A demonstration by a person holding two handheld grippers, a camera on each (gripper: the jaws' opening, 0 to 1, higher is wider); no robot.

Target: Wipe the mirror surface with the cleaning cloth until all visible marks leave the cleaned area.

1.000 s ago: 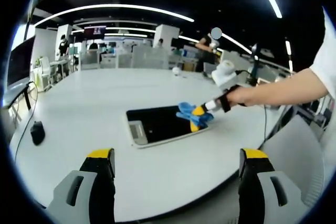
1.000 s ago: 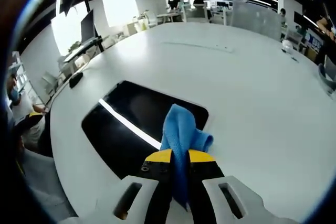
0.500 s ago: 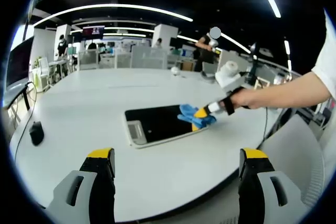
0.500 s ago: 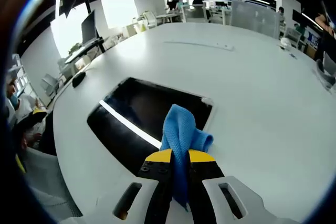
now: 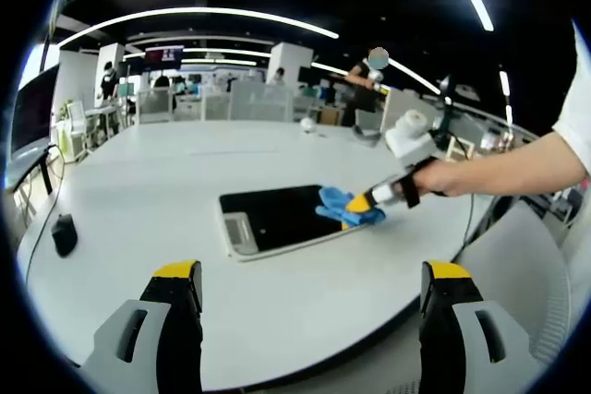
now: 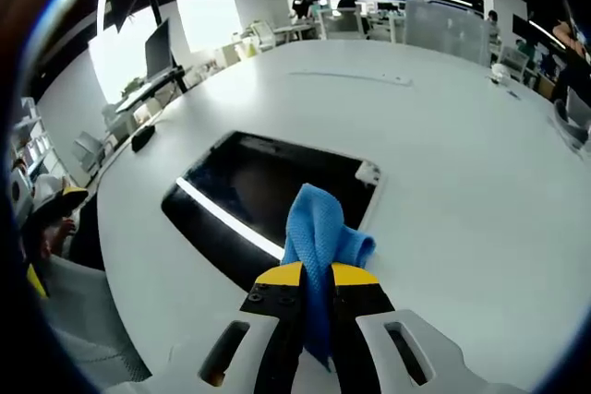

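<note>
A dark rectangular mirror (image 5: 282, 217) lies flat on the white table (image 5: 138, 182). In the left gripper view, a hand holds my right gripper (image 5: 369, 200) at the mirror's right end, shut on a blue cleaning cloth (image 5: 346, 208) that rests on the glass edge. My left gripper (image 5: 311, 276) hangs back above the table's near edge, jaws wide apart and empty. In the right gripper view, my right gripper (image 6: 317, 274) pinches the blue cloth (image 6: 319, 232), whose bunched end hangs over the near edge of the mirror (image 6: 268, 182).
A black computer mouse (image 5: 65, 232) lies near the table's left edge, also in the right gripper view as the mouse (image 6: 138, 138). Small items (image 5: 309, 125) sit at the far end. A person (image 6: 46, 219) stands by the table rim. Office desks fill the background.
My right gripper has slid the cloth rightward across the mirror toward its right end, drawing back a little. The left gripper has stayed put.
</note>
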